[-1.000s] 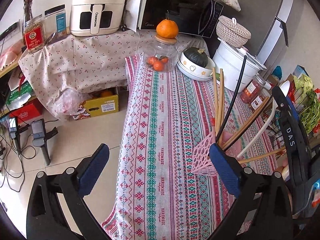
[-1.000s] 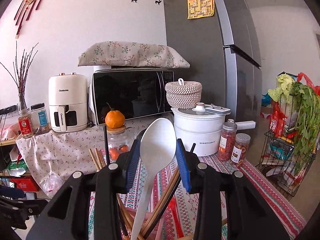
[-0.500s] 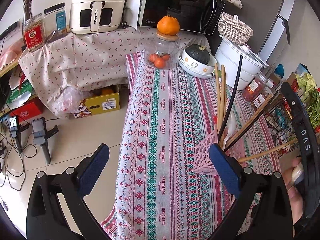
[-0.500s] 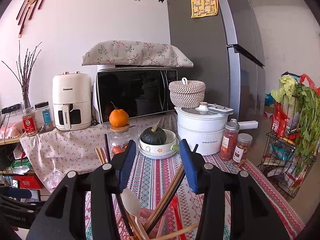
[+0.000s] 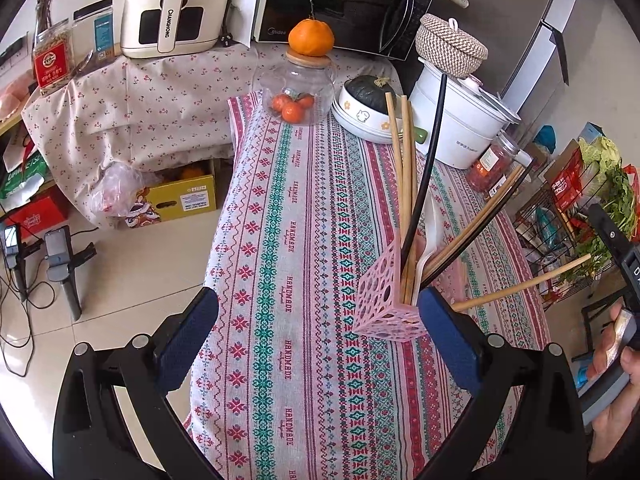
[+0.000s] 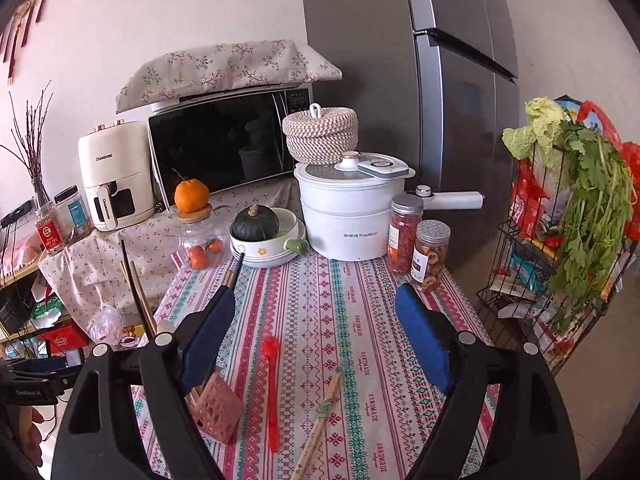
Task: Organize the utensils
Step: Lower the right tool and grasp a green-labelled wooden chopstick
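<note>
With chopsticks and a white spoon already in the pink perforated plastic holder left of your right gripper, whose spread, empty fingers have just been opening, the red plastic spoon and wooden chopstick pair between them remain on the worktop.

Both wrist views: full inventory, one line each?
holder: 1, pink, on the cloth, holds chopsticks and a white spoon
red spoon: 1, loose on the cloth
wrapped chopsticks: 1 pair, beside the red spoon
jars: 2, by the pot
pot: 1, white, far end
squash: 1, dark green, in a bowl
left gripper: open, empty
right gripper: open, empty
</note>
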Available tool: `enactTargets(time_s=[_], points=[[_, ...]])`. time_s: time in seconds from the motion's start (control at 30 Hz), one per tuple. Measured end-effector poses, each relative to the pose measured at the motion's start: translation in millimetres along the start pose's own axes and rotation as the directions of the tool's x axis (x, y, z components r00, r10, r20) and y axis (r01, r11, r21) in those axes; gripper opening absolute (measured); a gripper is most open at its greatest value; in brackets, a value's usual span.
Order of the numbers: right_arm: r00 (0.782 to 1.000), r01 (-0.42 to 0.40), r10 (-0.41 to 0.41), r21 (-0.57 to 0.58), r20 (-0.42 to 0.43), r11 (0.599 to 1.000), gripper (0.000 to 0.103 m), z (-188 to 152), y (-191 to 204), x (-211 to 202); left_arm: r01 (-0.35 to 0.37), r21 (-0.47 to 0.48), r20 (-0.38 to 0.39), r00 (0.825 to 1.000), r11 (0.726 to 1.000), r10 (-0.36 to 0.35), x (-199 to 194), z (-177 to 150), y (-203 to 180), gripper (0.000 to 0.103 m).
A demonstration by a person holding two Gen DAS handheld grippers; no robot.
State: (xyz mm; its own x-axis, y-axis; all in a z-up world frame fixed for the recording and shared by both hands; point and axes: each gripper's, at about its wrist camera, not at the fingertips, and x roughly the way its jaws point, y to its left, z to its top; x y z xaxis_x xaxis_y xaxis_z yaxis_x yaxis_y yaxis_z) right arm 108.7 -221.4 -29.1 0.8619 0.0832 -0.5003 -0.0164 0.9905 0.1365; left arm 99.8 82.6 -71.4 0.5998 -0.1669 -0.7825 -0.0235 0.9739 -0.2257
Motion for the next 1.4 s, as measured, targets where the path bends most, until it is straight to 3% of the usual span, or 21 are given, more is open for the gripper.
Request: enactTargets(time_s=[0.17, 0.4, 0.6, 0.8, 0.87, 0.93, 1.0, 1.07, 1.2, 1.4], points=[[0.976, 0.007, 0.007, 0.062, -0.216, 0.998, 0.080, -25.4, -31.0, 48.6, -0.004, -0.016, -0.009, 1.000, 1.000, 0.004, 7.7, -7.3, -3.1, 0.096], [0.892, 0.020, 0.014, 0.071, -0.451, 0.997, 0.080, -64.8, -40.0, 114.1, -0.043, 0.002, -0.040, 0.998, 0.999, 0.043, 22.1, -12.7, -7.2, 0.096], [0.825, 0.022, 0.006, 0.042, -0.566, 0.999, 0.065, -94.9, -27.9, 151.5, -0.050, 0.034, -0.057, 0.997, 0.998, 0.052, 28.5, -17.0, -11.7, 0.096], [0.787, 0.015, -0.013, -0.001, -0.617, 1.000, 0.052, -111.1, -13.4, 169.2, -0.056, 0.050, -0.060, 0.996, 0.997, 0.059, 28.8, -20.9, -13.2, 0.096], [0.791, 0.021, -0.051, -0.056, -0.609, 0.998, 0.047, -112.2, -6.3, 170.0, -0.060, 0.055, -0.058, 0.996, 0.997, 0.064, 28.2, -21.4, -13.5, 0.096], [0.794, 0.016, -0.070, -0.093, -0.604, 0.995, 0.037, -112.6, -0.8, 170.3, -0.066, 0.060, -0.055, 0.996, 0.996, 0.069, 27.9, -21.7, -14.1, 0.096], [0.788, -0.010, -0.056, -0.104, -0.613, 0.994, 0.015, -111.8, 3.4, 169.7, -0.068, 0.064, -0.054, 0.996, 0.996, 0.072, 26.8, -22.2, -15.5, 0.096], [0.779, -0.031, -0.047, -0.112, -0.625, 0.993, 0.005, -111.8, 6.2, 168.4, -0.060, 0.067, -0.057, 0.996, 0.996, 0.064, 23.8, -23.1, -17.6, 0.096], [0.763, -0.055, -0.001, -0.067, -0.647, 0.996, 0.005, -110.4, -0.6, 161.3, -0.063, 0.087, -0.033, 0.997, 0.994, 0.066, 13.5, -31.1, -26.0, 0.096], [0.803, -0.058, 0.033, -0.024, -0.595, 0.998, 0.005, -85.4, -35.1, 128.4, -0.039, 0.179, -0.053, 0.997, 0.983, 0.049, 11.0, -65.5, -60.6, 0.096]])
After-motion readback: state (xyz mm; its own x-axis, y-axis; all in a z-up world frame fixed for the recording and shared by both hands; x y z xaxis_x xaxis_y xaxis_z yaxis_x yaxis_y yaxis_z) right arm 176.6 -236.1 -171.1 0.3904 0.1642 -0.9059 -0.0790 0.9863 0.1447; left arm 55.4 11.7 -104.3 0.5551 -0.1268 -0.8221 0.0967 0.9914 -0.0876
